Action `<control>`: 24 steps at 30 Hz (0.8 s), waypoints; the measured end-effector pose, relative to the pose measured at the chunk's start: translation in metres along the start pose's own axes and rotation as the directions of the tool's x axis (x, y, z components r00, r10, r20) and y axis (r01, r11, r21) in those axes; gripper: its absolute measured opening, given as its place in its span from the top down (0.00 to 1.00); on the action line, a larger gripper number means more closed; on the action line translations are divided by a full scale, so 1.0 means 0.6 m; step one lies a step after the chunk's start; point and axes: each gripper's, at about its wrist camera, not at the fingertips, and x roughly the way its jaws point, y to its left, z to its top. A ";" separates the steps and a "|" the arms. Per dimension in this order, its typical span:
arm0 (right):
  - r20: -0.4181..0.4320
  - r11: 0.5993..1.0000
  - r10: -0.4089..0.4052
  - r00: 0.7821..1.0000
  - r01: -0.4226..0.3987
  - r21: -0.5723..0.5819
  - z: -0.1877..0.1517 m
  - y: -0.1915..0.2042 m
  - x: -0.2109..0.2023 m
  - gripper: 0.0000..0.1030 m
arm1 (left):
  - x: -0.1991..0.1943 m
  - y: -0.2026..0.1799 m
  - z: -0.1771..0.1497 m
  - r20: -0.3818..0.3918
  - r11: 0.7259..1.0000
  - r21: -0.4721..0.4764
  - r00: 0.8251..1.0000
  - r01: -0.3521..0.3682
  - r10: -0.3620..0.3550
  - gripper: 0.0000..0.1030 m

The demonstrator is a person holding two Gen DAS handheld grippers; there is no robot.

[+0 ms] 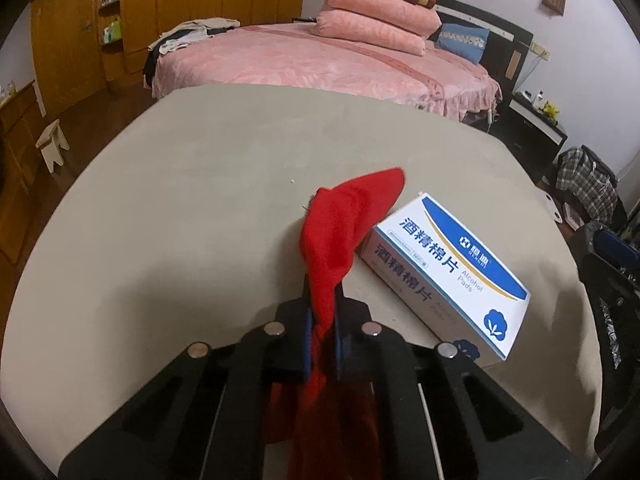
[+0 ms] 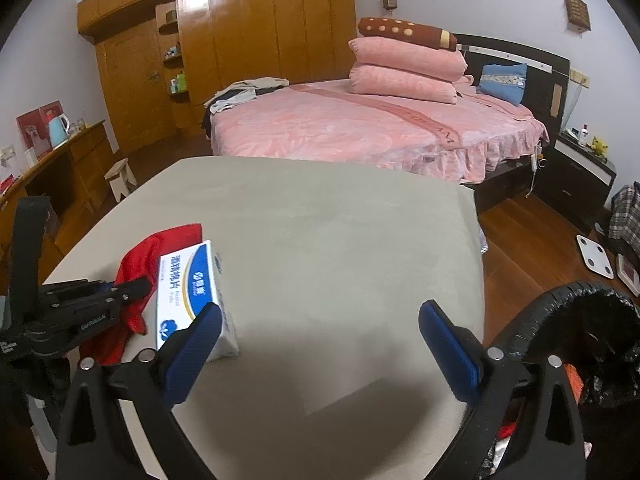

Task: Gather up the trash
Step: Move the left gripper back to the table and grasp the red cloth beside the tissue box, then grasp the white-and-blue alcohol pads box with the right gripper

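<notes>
Left gripper (image 1: 322, 320): clenched on the red cloth (image 1: 340, 232), which sticks up from between the fingers and hangs down beneath them.
Red cloth, position: held above the near part of the grey table (image 1: 200, 180), its tip at the far corner of the alcohol-pad box (image 1: 444, 272).
Alcohol-pad box: lies flat on the table, just right of the cloth.
Right gripper (image 2: 320, 340): released, blue pads (image 2: 448, 344) spread wide over bare tabletop, the box just beside its left finger.
Trash bin (image 2: 560, 300): black-lined, right of the table, near edge.
Background: pink bed (image 2: 360, 128) far behind.
</notes>
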 end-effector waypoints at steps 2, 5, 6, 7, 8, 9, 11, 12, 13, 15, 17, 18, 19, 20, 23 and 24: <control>0.000 1.000 0.009 1.000 -0.009 -0.006 0.003 0.006 0.001 0.06 | -0.006 0.000 0.002 0.009 1.000 0.002 1.000 -0.005 0.005 0.93; -0.001 0.999 0.031 1.000 -0.031 -0.016 0.008 0.020 0.009 0.06 | -0.022 0.009 0.003 0.024 1.000 -0.004 1.000 -0.020 0.020 0.93; -0.003 0.999 0.042 0.999 -0.042 -0.018 0.008 0.026 0.012 0.06 | -0.026 0.012 0.004 0.028 1.000 -0.008 0.999 -0.026 0.026 0.93; -0.006 0.998 0.052 0.999 -0.052 -0.021 0.009 0.033 0.016 0.06 | -0.029 0.015 0.005 0.030 0.999 -0.010 0.999 -0.032 0.032 0.93; -0.011 0.998 0.063 0.998 -0.063 -0.026 0.010 0.041 0.020 0.06 | -0.033 0.020 0.004 0.033 0.999 -0.012 0.999 -0.041 0.041 0.93; -0.016 0.997 0.072 0.997 -0.072 -0.032 0.010 0.048 0.024 0.06 | -0.036 0.024 0.003 0.035 0.999 -0.012 0.998 -0.049 0.049 0.93; -0.023 0.995 0.085 0.996 -0.086 -0.043 0.008 0.060 0.030 0.06 | -0.041 0.033 0.001 0.036 0.998 -0.017 0.998 -0.060 0.061 0.93; -0.030 0.994 0.095 0.995 -0.097 -0.050 0.008 0.068 0.035 0.06 | -0.043 0.038 -0.001 0.035 0.998 -0.021 0.997 -0.065 0.066 0.93; -0.037 0.993 0.104 0.994 -0.106 -0.057 0.008 0.076 0.040 0.06 | -0.044 0.043 -0.001 0.034 0.997 -0.023 0.997 -0.069 0.070 0.93; -0.051 0.991 0.112 0.992 -0.116 -0.072 0.007 0.091 0.050 0.06 | -0.045 0.052 -0.002 0.031 0.997 -0.028 0.997 -0.075 0.076 0.93; -0.064 0.989 0.113 0.992 -0.118 -0.086 0.005 0.104 0.060 0.06 | -0.047 0.058 -0.005 0.029 0.996 -0.032 0.996 -0.078 0.079 0.93; -0.075 0.988 0.115 0.990 -0.122 -0.090 0.005 0.110 0.068 0.06 | -0.048 0.060 -0.006 0.030 0.996 -0.033 0.996 -0.079 0.080 0.93; -0.084 0.988 0.117 0.990 -0.124 -0.093 0.005 0.115 0.073 0.07 | -0.049 0.063 -0.008 0.031 0.996 -0.034 0.996 -0.080 0.081 0.93; -0.094 0.987 0.118 0.989 -0.127 -0.097 0.005 0.118 0.078 0.08 | -0.049 0.064 -0.009 0.031 0.996 -0.035 0.996 -0.080 0.081 0.93; -0.122 0.985 0.111 0.986 -0.126 -0.120 0.003 0.128 0.095 0.13 | -0.050 0.068 -0.012 0.032 0.996 -0.040 0.996 -0.077 0.078 0.93; -0.128 0.985 0.107 0.986 -0.123 -0.124 0.002 0.130 0.099 0.14 | -0.050 0.069 -0.012 0.032 0.996 -0.042 0.997 -0.075 0.076 0.93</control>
